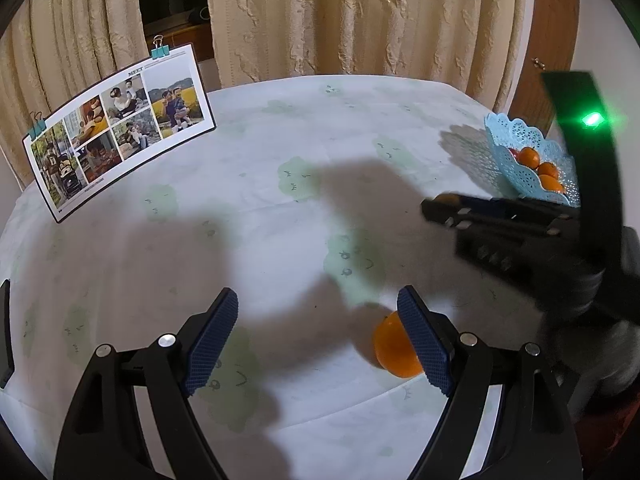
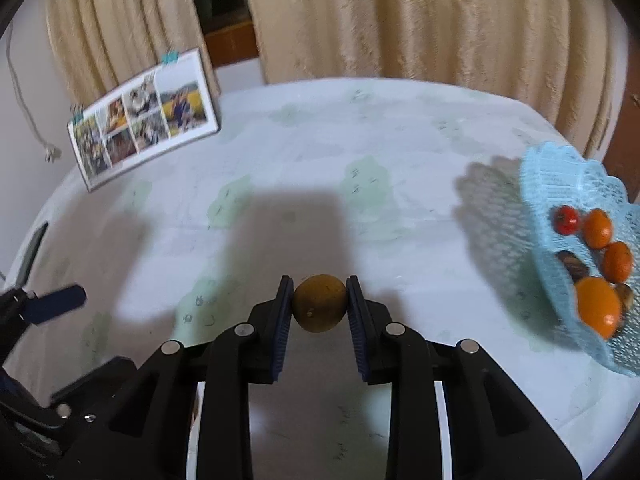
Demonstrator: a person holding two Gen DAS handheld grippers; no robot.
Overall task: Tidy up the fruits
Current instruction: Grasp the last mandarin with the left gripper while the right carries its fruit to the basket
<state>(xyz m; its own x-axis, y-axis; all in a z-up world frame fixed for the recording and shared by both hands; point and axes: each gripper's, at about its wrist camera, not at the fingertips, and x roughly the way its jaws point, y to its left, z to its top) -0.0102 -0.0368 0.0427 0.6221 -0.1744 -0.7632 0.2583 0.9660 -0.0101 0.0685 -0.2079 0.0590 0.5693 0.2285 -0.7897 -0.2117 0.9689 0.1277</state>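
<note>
My right gripper (image 2: 319, 306) is shut on a small brownish-orange round fruit (image 2: 319, 303) and holds it above the table. It also shows in the left wrist view (image 1: 440, 208), left of the basket. A light blue lace basket (image 2: 536, 200) at the right holds several oranges (image 2: 598, 306), a small red fruit (image 2: 566, 219) and dark fruits. It also shows in the left wrist view (image 1: 516, 152). My left gripper (image 1: 316, 336) is open above the table. An orange (image 1: 394, 346) lies on the cloth, partly hidden behind its right finger (image 1: 424, 340).
A round table (image 1: 280, 152) has a pale cloth with green cloud prints. A clipped photo board (image 1: 116, 128) stands at the back left. Beige curtains (image 1: 360, 16) hang behind. A dark device (image 1: 5, 336) lies at the table's left edge.
</note>
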